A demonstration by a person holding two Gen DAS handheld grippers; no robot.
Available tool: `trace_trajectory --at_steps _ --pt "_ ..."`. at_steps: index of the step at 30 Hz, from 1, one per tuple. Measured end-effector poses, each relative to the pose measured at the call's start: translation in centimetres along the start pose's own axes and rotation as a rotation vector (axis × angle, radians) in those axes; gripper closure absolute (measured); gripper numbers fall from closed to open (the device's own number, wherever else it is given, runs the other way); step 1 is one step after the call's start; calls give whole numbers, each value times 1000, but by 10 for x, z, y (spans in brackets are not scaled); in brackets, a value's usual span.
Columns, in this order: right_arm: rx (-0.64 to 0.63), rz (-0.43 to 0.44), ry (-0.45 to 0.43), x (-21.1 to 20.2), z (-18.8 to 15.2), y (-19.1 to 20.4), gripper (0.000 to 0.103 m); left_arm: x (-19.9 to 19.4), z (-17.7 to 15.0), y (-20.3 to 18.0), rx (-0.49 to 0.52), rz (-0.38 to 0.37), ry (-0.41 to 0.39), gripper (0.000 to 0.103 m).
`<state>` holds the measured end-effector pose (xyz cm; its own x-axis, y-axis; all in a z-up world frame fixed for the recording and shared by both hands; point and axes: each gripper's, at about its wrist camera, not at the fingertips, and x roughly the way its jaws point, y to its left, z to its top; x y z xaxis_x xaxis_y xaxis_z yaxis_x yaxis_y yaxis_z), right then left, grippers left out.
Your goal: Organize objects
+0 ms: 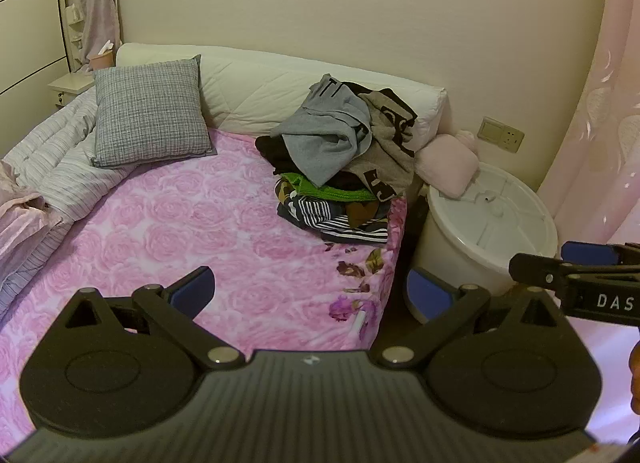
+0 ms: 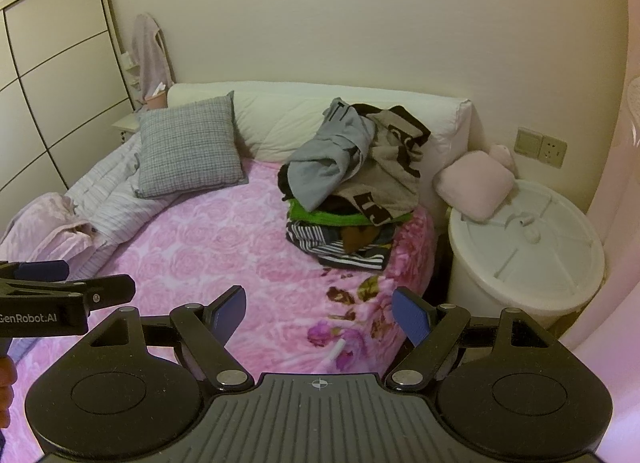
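A pile of clothes [image 1: 340,159] lies on the right side of the bed with the pink rose cover [image 1: 208,231], near the white headboard cushion. A grey garment [image 1: 324,135] and a beige one with dark letters [image 1: 392,151] lie on top, over green and striped pieces. The pile also shows in the right wrist view [image 2: 352,183]. My left gripper [image 1: 310,289] is open and empty, above the bed's near corner, well short of the pile. My right gripper [image 2: 320,315] is open and empty, at a similar distance.
A grey checked cushion [image 1: 150,111] leans at the bed's head. A striped duvet [image 1: 52,167] lies bunched on the left. A white round bin with a lid [image 2: 528,247] stands right of the bed, a pink pillow [image 2: 476,183] on it. Wardrobe doors [image 2: 52,83] are left.
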<state>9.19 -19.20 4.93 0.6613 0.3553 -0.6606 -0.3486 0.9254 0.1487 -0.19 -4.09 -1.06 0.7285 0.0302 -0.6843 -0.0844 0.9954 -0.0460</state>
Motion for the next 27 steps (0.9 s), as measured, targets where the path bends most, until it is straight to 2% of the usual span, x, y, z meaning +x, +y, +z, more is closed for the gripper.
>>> trace_trajectory --at_steps 20,27 --pt "8 -3 19 9 1 -37 26 25 4 -26 -7 -1 23 2" --pt "28 3 42 29 3 -51 26 47 9 -24 -19 6 50 2"
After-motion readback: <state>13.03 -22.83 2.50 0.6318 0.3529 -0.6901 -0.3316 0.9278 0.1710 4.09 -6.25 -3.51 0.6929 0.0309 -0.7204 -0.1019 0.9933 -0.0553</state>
